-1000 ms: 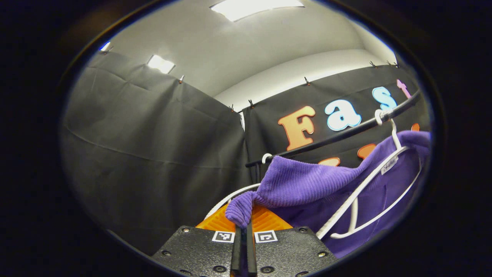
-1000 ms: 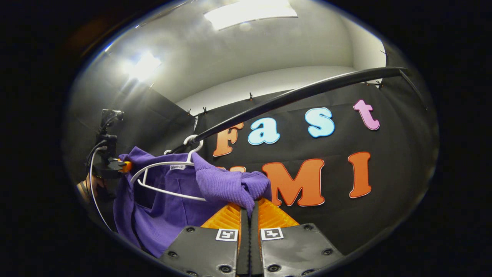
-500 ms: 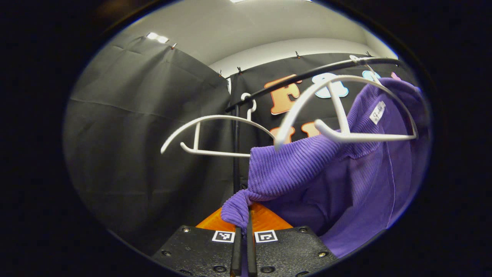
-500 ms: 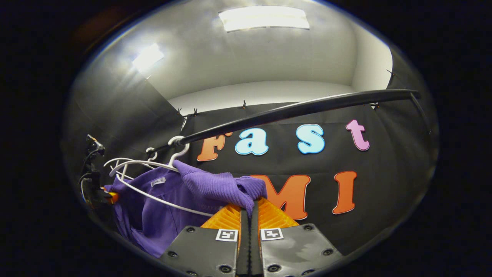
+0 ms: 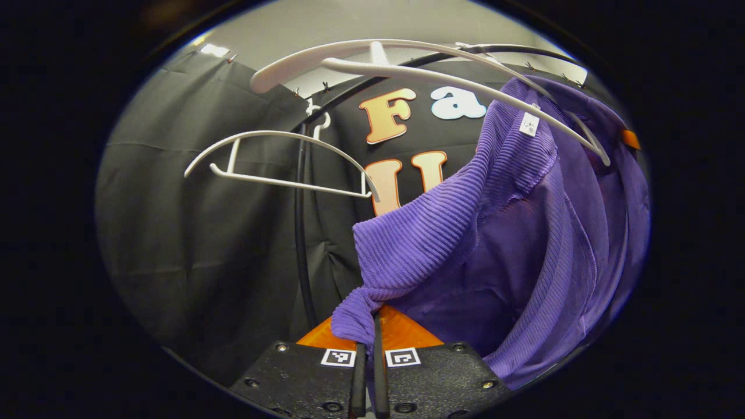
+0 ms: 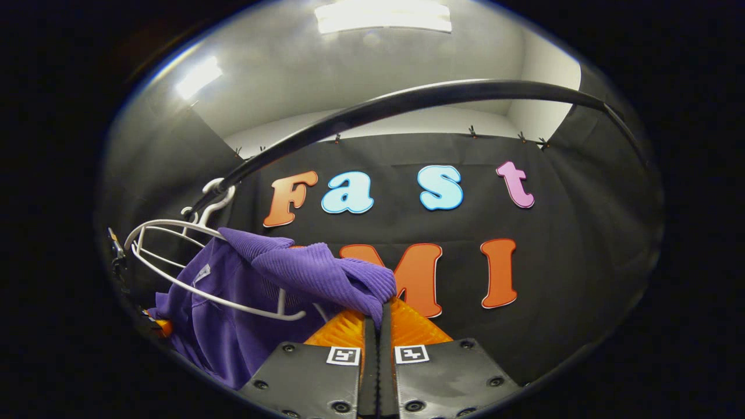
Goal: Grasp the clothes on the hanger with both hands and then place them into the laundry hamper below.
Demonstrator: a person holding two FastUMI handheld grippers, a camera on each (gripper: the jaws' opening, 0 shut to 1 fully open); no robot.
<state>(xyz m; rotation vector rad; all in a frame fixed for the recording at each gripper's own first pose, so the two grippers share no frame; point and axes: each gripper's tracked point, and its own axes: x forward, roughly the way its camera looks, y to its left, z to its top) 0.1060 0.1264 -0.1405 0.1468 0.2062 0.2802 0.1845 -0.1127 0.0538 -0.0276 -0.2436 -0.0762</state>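
Landmark taken as the black rail (image 6: pixel 407 99), which arcs overhead in the right gripper view and also shows at the top of the left gripper view (image 5: pixel 495 49). The purple garment (image 5: pixel 512 233) hangs below the rail, partly draped over a white hanger (image 5: pixel 465 78) hooked on it; in the left gripper view the ribbed collar edge with its small label lies against the hanger's arm, while the garment's near shoulder has slipped down off it. The left gripper (image 5: pixel 368 340) has its fingers closed together on a bunched fold of the purple fabric, well below the rail. The right gripper (image 6: pixel 378 320), likewise below the rail, has its fingers pressed together on another ribbed fold of the garment (image 6: pixel 314 273), which stretches back from it toward the hanger (image 6: pixel 192 262) at the rail's lower end. A second, bare white hanger (image 5: pixel 279 160) hangs from the rail beside the upright black post (image 5: pixel 301 233).
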